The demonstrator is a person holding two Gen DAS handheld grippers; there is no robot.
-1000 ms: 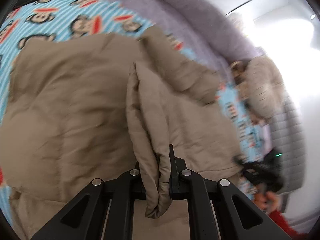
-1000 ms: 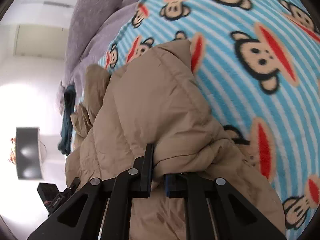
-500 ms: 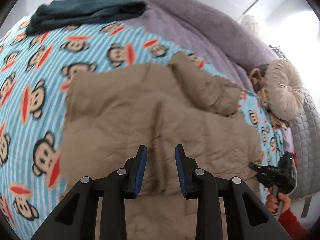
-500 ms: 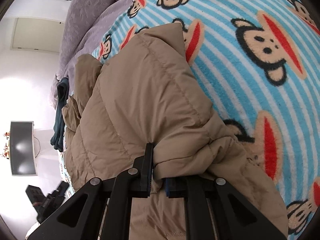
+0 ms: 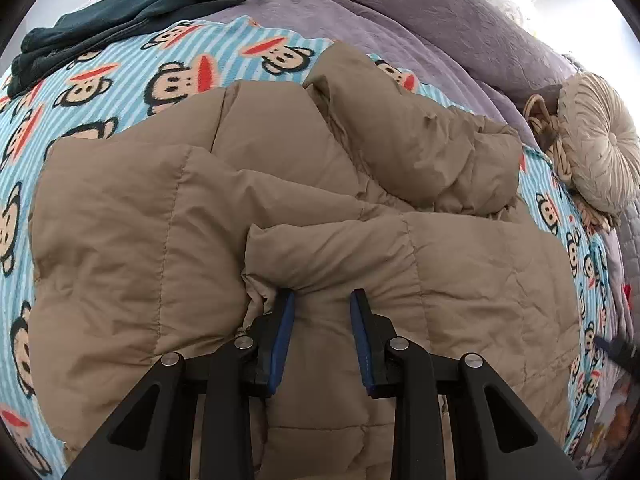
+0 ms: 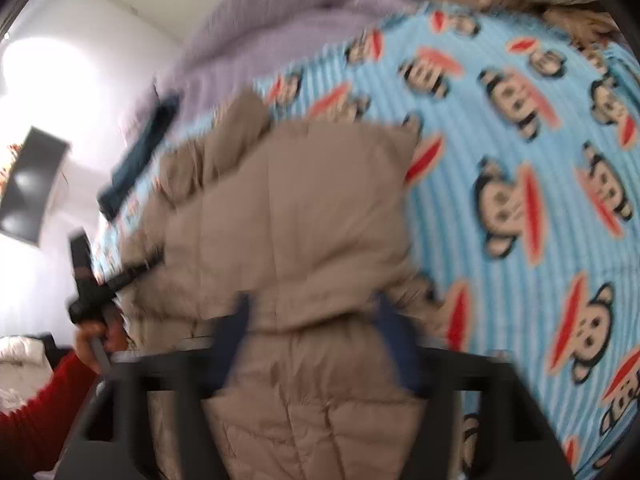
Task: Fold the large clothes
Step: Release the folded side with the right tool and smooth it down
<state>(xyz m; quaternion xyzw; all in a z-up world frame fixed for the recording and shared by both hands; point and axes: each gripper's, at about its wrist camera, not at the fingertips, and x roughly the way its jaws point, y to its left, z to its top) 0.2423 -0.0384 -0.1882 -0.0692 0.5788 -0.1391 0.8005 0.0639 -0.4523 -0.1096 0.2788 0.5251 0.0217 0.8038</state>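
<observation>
Tan quilted puffer jacket (image 5: pixel 304 216) is spread on the monkey-print blue striped blanket (image 5: pixel 120 72) over the bed — folded panels laid flat. Left gripper (image 5: pixel 322 334) and right gripper (image 6: pixel 316 340) are held above it, jaws spread, nothing pinched.

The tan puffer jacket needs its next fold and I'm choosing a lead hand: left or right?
Probably left. The left gripper is open with its fingertips at a raised fold of the tan puffer jacket, in sharp view. The right gripper is also open, but its view is motion-blurred.

Monkey-print blanket (image 5: pixel 120 80), round cushion (image 5: pixel 600 152), dark garment (image 5: pixel 132 4)
</observation>
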